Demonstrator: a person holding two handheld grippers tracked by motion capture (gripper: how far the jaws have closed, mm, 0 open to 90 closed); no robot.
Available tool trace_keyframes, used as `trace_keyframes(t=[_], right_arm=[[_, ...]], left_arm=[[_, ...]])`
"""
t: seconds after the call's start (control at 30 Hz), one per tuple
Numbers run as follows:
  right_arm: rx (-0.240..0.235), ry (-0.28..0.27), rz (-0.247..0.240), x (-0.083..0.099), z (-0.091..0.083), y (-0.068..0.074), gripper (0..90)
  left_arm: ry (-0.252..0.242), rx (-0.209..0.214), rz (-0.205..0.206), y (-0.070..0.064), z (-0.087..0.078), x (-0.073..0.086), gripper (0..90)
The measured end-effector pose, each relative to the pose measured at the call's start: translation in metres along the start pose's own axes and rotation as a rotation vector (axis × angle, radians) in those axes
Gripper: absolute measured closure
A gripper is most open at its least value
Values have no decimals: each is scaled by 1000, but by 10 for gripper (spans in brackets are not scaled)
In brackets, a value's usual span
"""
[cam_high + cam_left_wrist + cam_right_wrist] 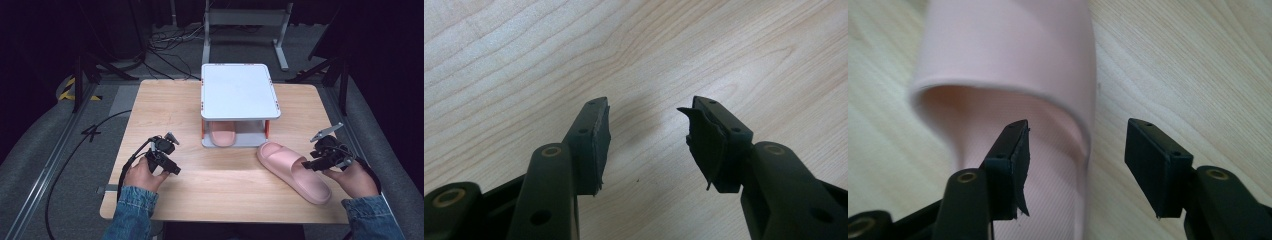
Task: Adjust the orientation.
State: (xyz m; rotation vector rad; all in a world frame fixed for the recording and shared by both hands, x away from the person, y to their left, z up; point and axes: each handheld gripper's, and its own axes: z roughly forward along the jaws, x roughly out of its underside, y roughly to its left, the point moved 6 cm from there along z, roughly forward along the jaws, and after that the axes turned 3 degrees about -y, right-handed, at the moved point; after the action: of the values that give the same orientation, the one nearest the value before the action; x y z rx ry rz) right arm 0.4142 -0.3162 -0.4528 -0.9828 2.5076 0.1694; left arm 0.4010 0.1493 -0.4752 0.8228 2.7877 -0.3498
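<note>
A pink slipper (294, 170) lies on the wooden table (220, 195) at the right, toe toward the small rack. My right gripper (314, 162) hovers open at its right edge. In the right gripper view the slipper's side wall (1083, 100) runs up between the jaws, with one jaw over the footbed and the other beyond the slipper's edge. A second pink slipper (222, 133) sits on the lower shelf of the white rack (239, 90). My left gripper (172, 167) is open over bare wood at the left, nothing between its fingers (596, 145).
The two-tier white rack stands at the table's back centre with its top shelf bare. Cables trail off the table's left side to the floor. Dark stands and a metal frame (245, 20) ring the table beyond its edges.
</note>
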Motion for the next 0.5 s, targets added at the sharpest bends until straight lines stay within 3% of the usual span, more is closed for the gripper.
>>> trace_keyframes(t=[0.23,0.4,0.5], right_arm=[[-34,62,25,2,23,-6,647],[-19,48,57,-1,20,-1,771],[-27,43,73,-2,16,3,785]], left_arm=[[-3,4,-16,1,1,2,509],[-5,5,-11,1,1,1,510],[-6,8,-17,1,0,0,510]])
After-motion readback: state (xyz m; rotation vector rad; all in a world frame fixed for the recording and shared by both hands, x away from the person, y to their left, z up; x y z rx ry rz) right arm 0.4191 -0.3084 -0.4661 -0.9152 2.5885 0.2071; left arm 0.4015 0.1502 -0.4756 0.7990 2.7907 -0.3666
